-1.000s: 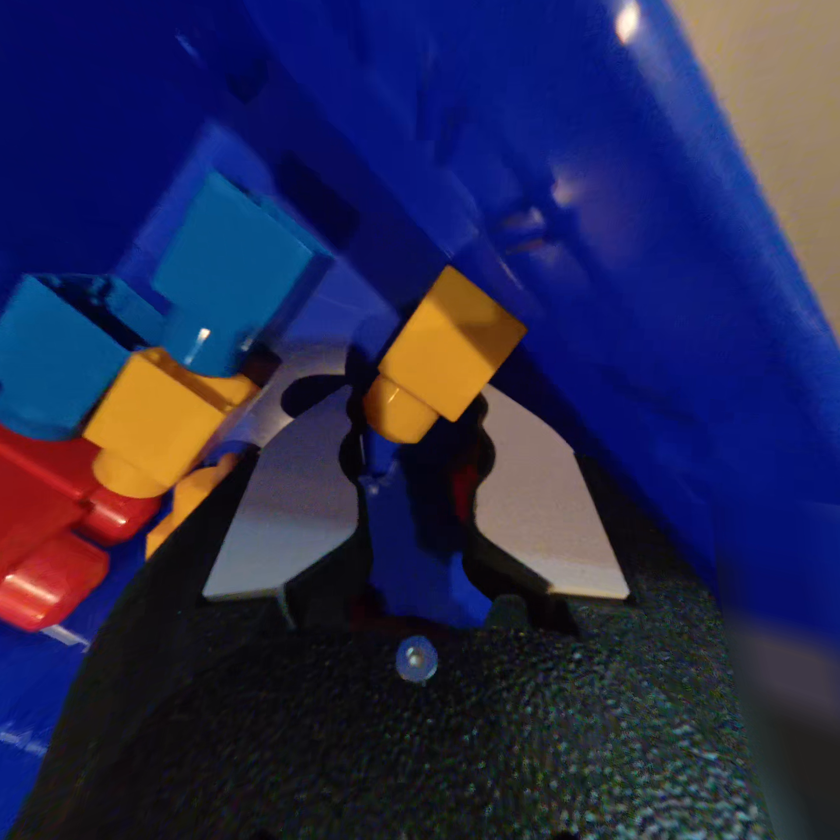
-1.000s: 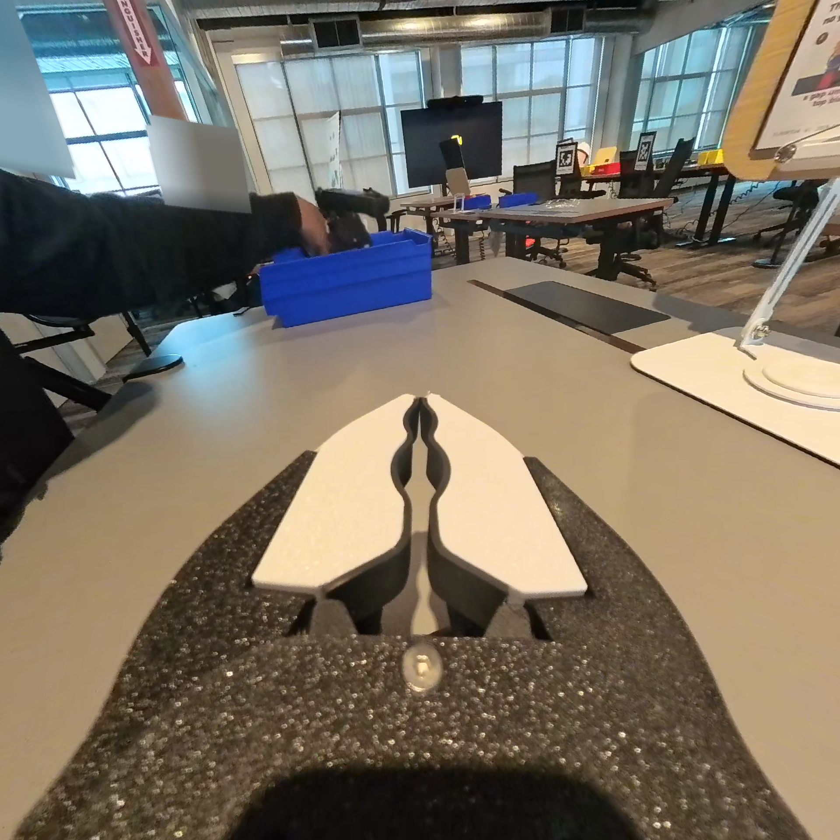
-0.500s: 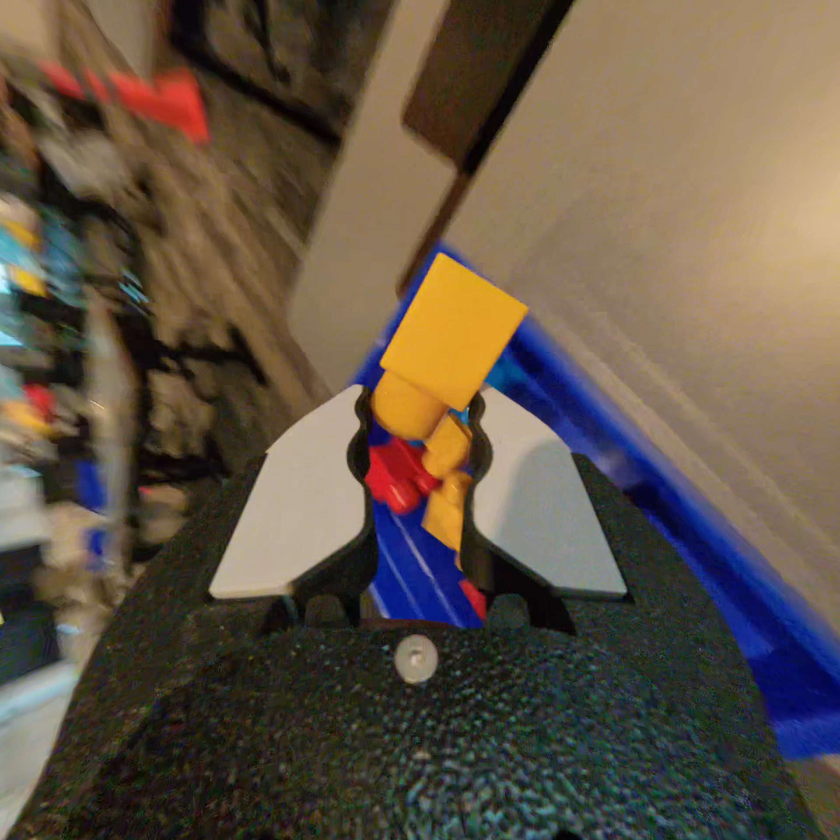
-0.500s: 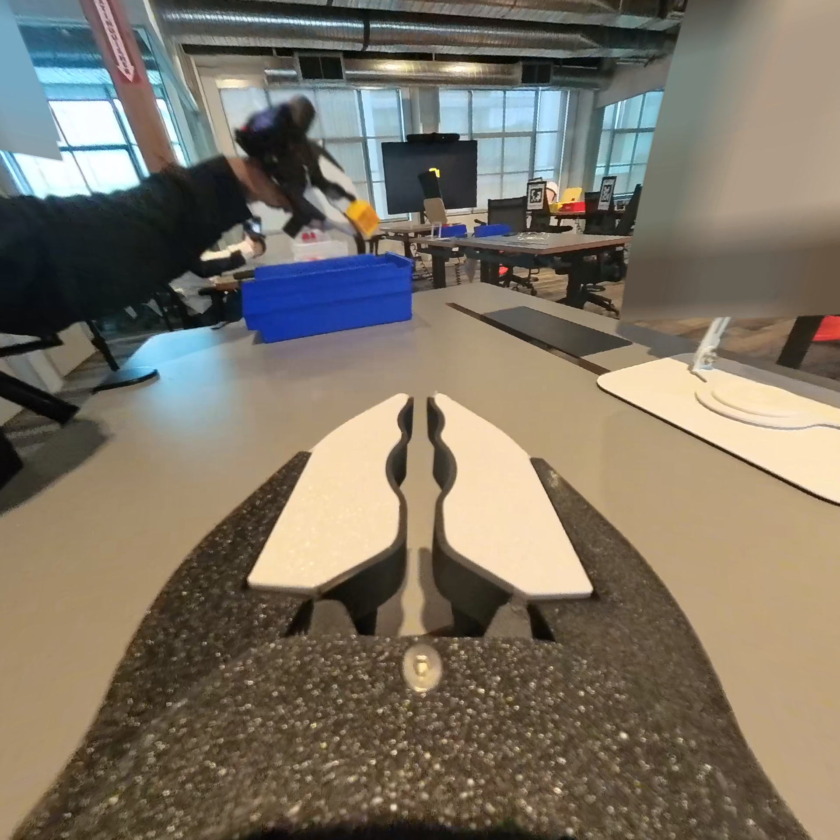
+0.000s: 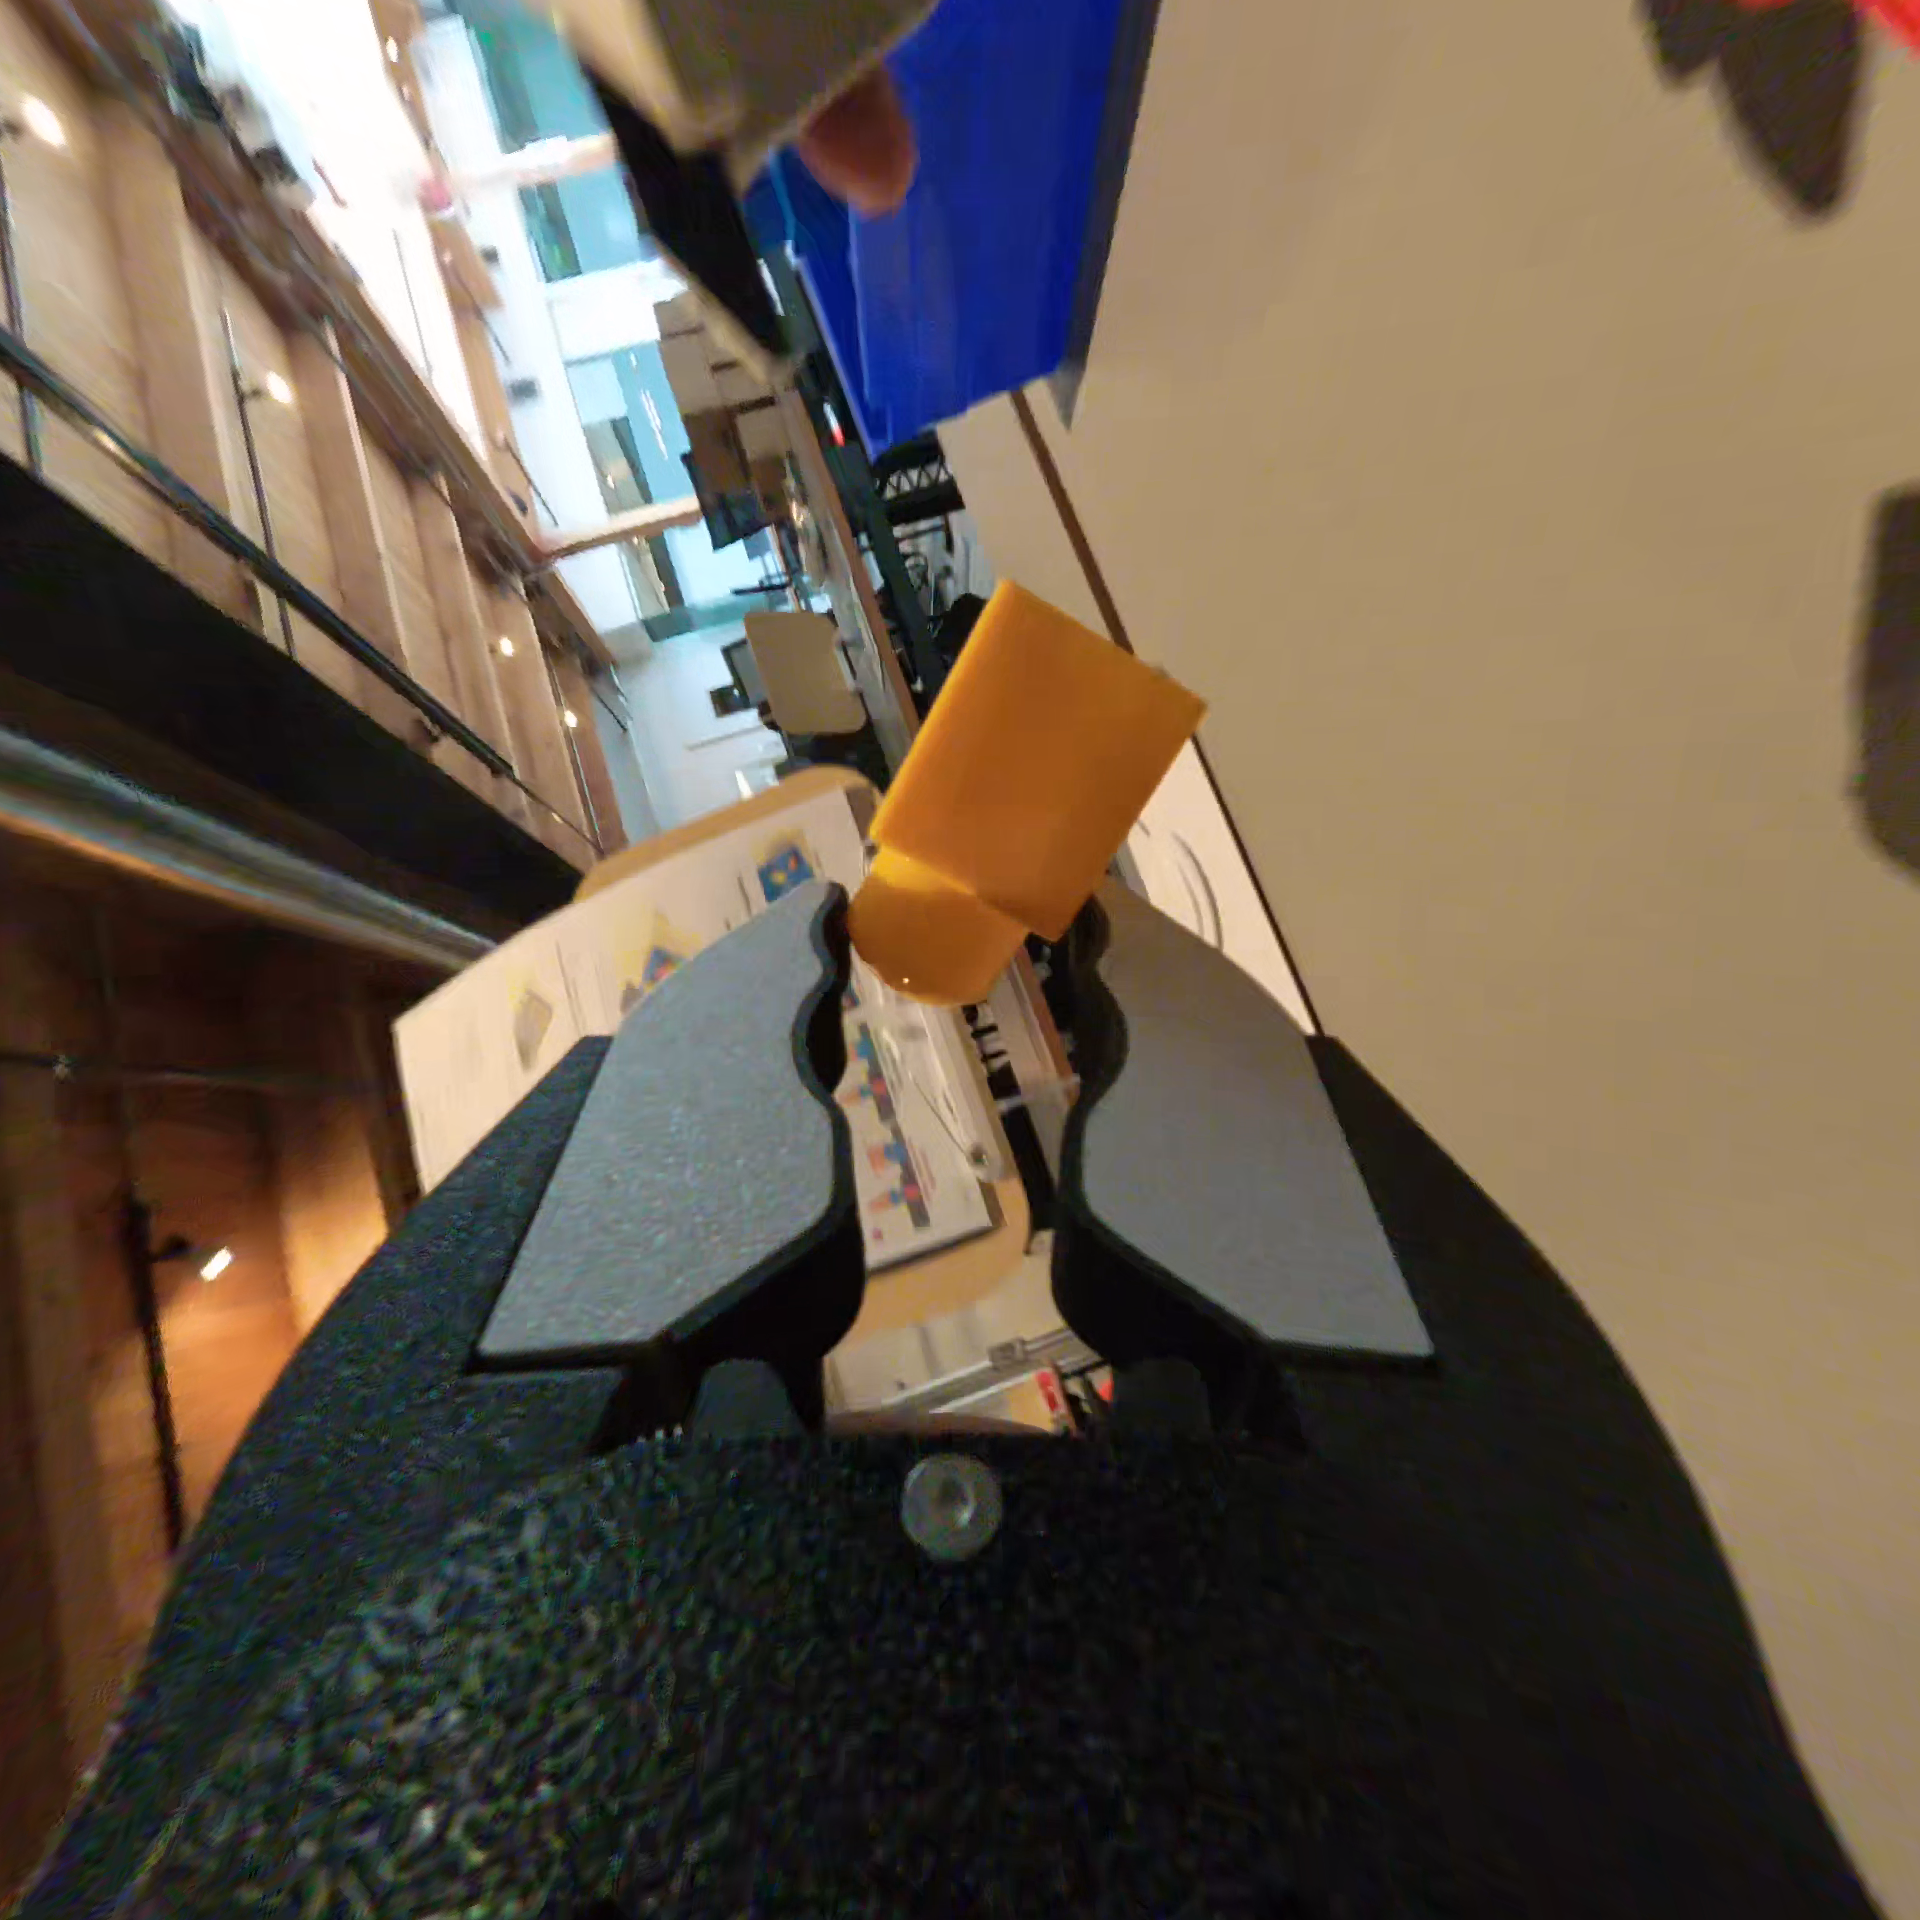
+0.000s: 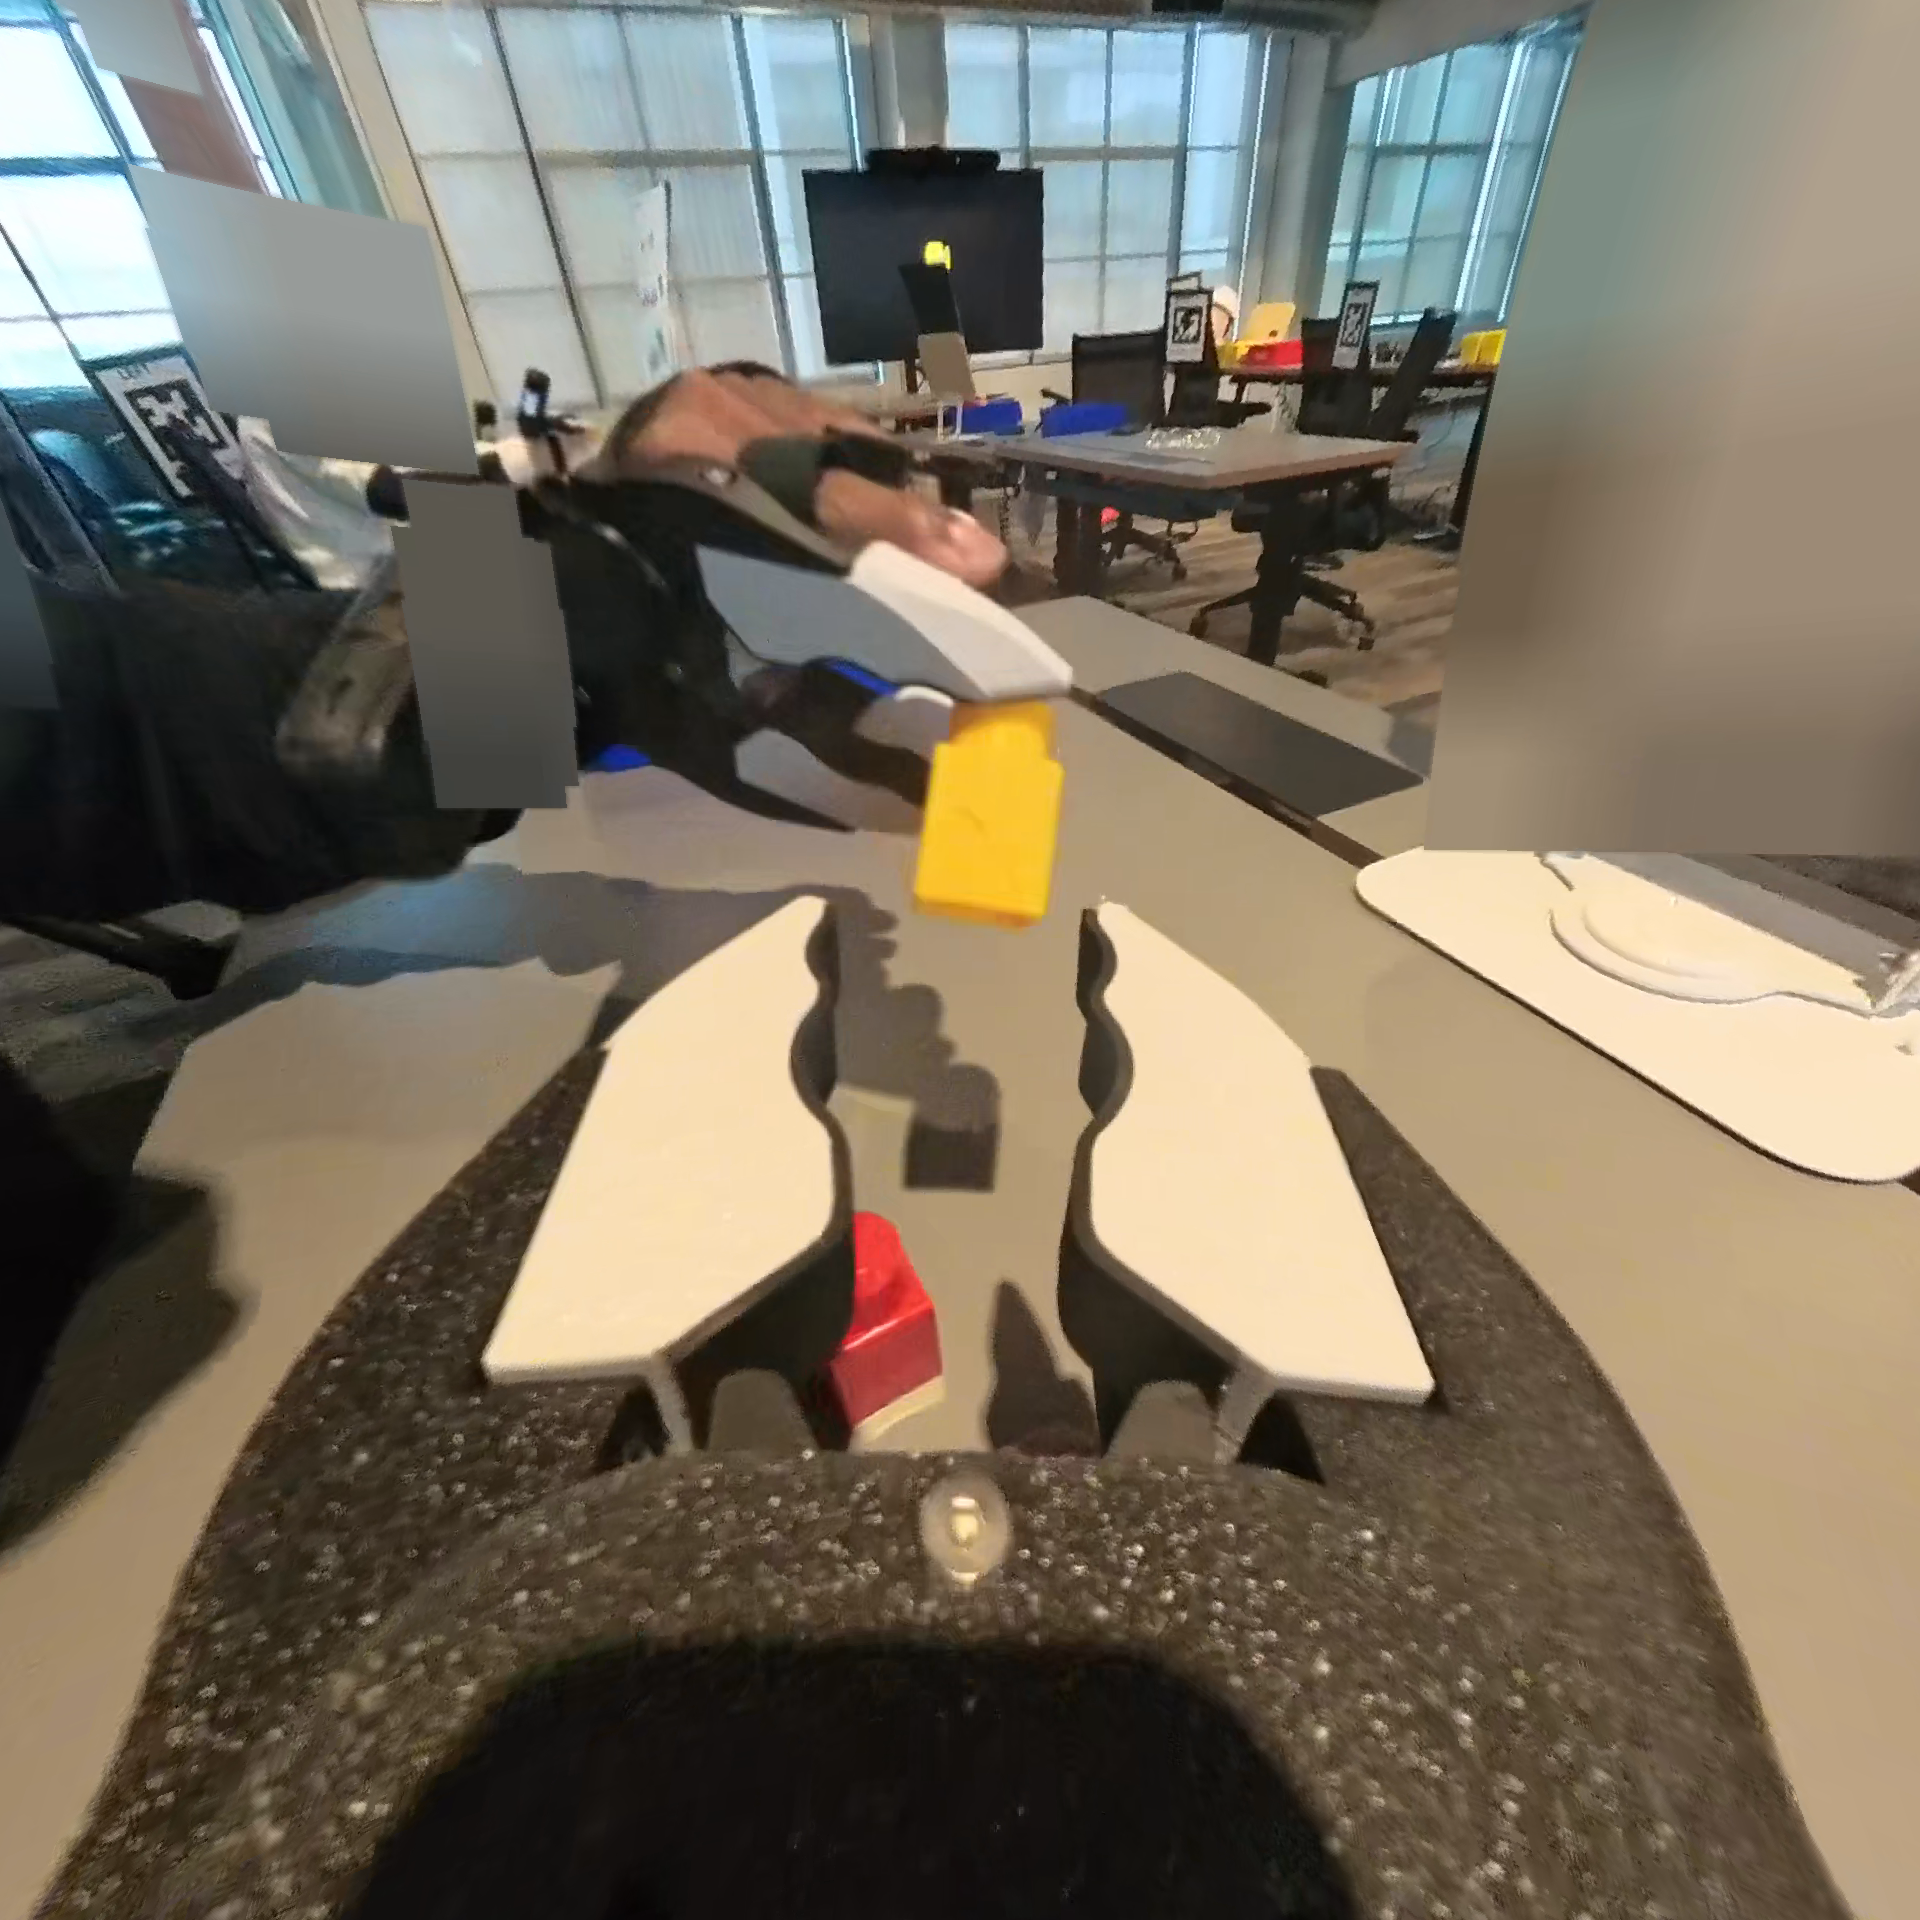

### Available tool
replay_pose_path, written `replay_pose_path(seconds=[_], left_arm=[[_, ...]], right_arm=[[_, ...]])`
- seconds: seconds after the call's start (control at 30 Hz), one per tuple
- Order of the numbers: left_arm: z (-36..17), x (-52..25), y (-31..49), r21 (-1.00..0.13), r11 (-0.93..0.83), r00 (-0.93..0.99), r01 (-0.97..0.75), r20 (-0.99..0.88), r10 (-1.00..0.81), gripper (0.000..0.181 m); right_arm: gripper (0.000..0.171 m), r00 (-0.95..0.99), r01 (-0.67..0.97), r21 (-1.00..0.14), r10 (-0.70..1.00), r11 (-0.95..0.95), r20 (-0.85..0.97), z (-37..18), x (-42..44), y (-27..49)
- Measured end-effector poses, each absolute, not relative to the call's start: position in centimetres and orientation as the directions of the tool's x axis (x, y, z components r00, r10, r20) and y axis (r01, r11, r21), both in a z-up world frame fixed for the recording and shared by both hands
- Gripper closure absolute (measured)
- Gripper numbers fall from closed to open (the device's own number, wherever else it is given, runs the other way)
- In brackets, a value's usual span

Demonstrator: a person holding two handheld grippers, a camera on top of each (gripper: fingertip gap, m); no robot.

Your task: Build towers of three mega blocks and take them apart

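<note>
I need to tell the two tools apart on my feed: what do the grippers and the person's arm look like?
Both look alike. The right gripper has two pale grey, flat, wavy-edged fingers on a black speckled body with a silver screw in the middle. The left gripper has the same build; its fingers look darker grey in its own view. The arm behind it wears a dark sleeve. No cables show.

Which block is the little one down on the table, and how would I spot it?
Start at the big grey table and look just in front of the right gripper, low between its open white fingers. There a small red mega block stands upright on the tabletop. The only other block, yellow, hangs in the air, held by the left gripper.
</note>
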State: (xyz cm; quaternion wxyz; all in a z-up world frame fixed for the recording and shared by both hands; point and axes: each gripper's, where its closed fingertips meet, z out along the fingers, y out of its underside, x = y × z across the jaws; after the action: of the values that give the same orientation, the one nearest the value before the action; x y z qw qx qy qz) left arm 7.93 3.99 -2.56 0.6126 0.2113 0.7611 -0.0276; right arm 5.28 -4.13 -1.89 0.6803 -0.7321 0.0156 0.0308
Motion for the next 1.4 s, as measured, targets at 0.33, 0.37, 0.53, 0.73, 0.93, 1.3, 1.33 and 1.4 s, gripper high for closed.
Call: replay_pose_path(seconds=[0.33,0.37,0.53,0.73,0.93,1.3,1.33,1.4], left_arm=[[-4.1,8.2,-3.8,0.372,0.808,-0.061,0.456,-0.893,0.446,0.139],[-4.1,8.1,-4.2,0.369,0.808,-0.060,0.460,-0.894,0.443,0.139],[-3.6,8.2,-3.5,0.153,0.889,-0.161,0.432,-0.956,0.243,0.144],[-3.4,6.8,-0.7,-0.586,0.763,-0.534,0.273,-0.752,-0.387,0.128],[-4.4,3.2,-3.3,-0.983,0.183,-0.830,0.016,-0.115,-0.546,0.130],[-5.7,2.1,-5.6,-0.994,0.101,-0.873,-0.047,-0.008,-0.487,0.145],[-5.9,2.0,-5.5,-0.992,0.121,-0.874,-0.030,-0.033,-0.486,0.146],[-6.3,2.1,-5.2,-0.986,0.164,-0.864,0.003,-0.085,-0.497,0.146]], right_arm=[[0.128,0.992,-0.041,-0.962,-0.127,-0.271,-0.006,-5.1,6.4,-3.8],[0.133,0.993,-0.026,-0.957,-0.116,-0.289,0.008,-5.4,6.3,-3.8],[0.134,0.994,-0.051,-0.963,-0.111,-0.263,-0.023,-5.5,6.8,-4.2],[0.134,0.971,-0.217,-0.976,0.094,-0.020,-0.218,-3.5,5.8,-4.7],[0.134,0.949,-0.244,-0.962,0.234,0.119,-0.212,-2.6,4.2,-4.9],[0.134,0.936,-0.231,-0.962,0.303,0.143,-0.180,-3.4,2.1,-4.1],[0.134,0.939,-0.214,-0.968,0.301,0.134,-0.166,-3.6,1.9,-4.1],[0.133,0.950,-0.178,-0.978,0.279,0.107,-0.142,-4.1,1.9,-3.9]])
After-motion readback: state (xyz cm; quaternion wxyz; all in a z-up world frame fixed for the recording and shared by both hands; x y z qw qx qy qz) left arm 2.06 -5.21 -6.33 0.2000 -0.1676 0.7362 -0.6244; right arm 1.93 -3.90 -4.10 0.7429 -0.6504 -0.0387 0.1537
